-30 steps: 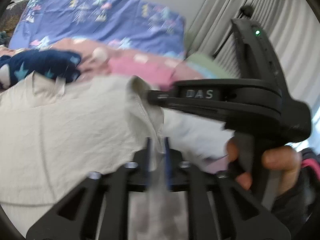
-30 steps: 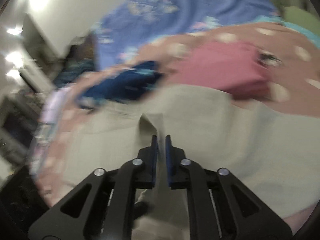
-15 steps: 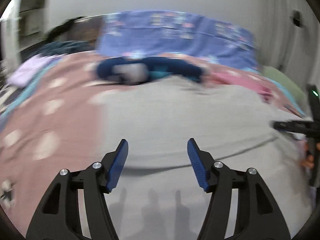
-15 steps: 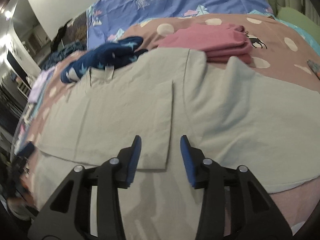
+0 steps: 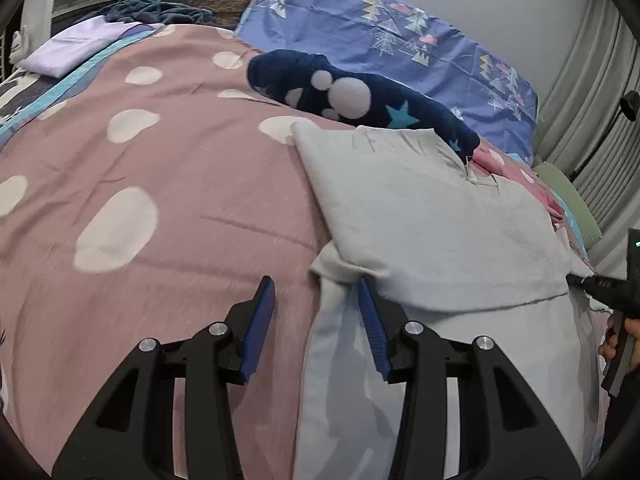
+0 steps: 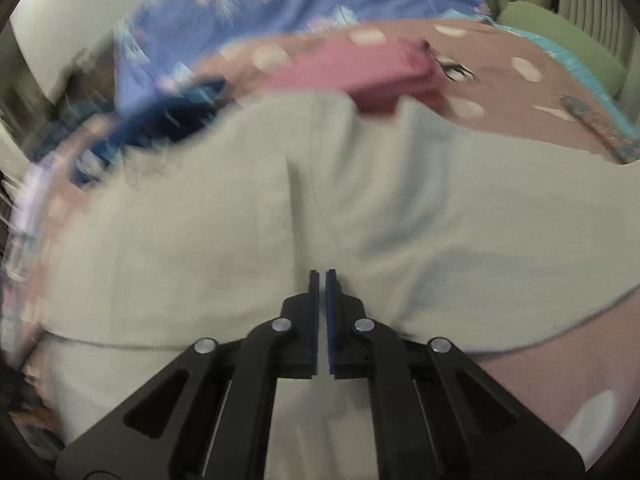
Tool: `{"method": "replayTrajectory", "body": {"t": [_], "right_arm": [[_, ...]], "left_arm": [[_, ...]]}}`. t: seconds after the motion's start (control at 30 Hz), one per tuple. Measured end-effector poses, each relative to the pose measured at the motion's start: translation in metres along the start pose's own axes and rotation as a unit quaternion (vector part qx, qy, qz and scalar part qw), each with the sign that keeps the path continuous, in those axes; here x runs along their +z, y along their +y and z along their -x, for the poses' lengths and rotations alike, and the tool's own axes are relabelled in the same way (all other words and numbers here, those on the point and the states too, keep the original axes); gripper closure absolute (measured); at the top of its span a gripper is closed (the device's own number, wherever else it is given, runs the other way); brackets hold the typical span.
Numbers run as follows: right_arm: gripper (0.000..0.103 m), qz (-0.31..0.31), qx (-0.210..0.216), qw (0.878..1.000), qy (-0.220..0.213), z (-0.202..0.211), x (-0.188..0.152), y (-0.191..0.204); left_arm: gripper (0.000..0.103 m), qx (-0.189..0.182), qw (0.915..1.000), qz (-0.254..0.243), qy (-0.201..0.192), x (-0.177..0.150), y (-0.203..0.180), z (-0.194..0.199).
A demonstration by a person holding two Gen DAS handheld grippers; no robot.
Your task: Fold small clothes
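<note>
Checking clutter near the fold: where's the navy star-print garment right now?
In the left wrist view, the navy star-print garment lies on the pink spotted bedspread, upper centre, just behind the far edge of the pale grey garment and before the blue patterned pillow.

The pale grey garment [image 5: 432,232] ahead of the jaws is soft matt woven cloth, lightly creased. Left of the jaws the dotted pink bedspread [image 5: 168,184] is matt cotton-like fabric. Beyond the jaws lies a fuzzy navy fleece [image 5: 352,92]. The left gripper [image 5: 316,300] is matt black plastic with ribbed blue pads and shiny metal screws
</note>
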State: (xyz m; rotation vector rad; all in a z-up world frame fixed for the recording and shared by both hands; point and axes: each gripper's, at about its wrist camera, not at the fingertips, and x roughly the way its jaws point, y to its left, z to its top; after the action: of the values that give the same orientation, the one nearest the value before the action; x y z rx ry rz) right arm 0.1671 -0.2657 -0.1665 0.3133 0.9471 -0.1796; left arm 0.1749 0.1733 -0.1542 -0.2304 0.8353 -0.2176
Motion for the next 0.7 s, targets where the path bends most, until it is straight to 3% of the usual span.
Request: {"method": "replayTrajectory", "body": {"t": [0.1,0.17,0.23,0.4,0.57,0.7], "right_arm": [[0.091,-0.025,-0.014,0.999,-0.018,0.012,0.005,0.009],[0.077,0.016,-0.016,0.998,-0.063,0.031,0.014,0.044],[0.071,0.077,0.007,0.994,-0.075,0.037,0.024,0.09],[0.07,0.223,0.107,0.968,-0.041,0.02,0.033,0.244],[0.07,0.32,0.111,0.941,-0.01,-0.026,0.02,0.367],[0.069,0.337,0.099,0.936,0.015,-0.06,0.021,0.418]], "left_arm": [[0.058,-0.02,0.9998,0.005,0.0,0.002,0.001,-0.006],[0.058,-0.032,0.9994,0.012,-0.001,0.002,0.003,-0.008],[0.058,-0.05,0.9985,0.023,-0.004,0.001,0.007,-0.009],[0.059,-0.077,0.9961,0.043,-0.009,-0.001,0.013,-0.009],[0.059,-0.099,0.9937,0.052,-0.01,-0.001,0.016,-0.009],[0.059,-0.145,0.9853,0.091,-0.01,-0.001,0.028,-0.016]]}}
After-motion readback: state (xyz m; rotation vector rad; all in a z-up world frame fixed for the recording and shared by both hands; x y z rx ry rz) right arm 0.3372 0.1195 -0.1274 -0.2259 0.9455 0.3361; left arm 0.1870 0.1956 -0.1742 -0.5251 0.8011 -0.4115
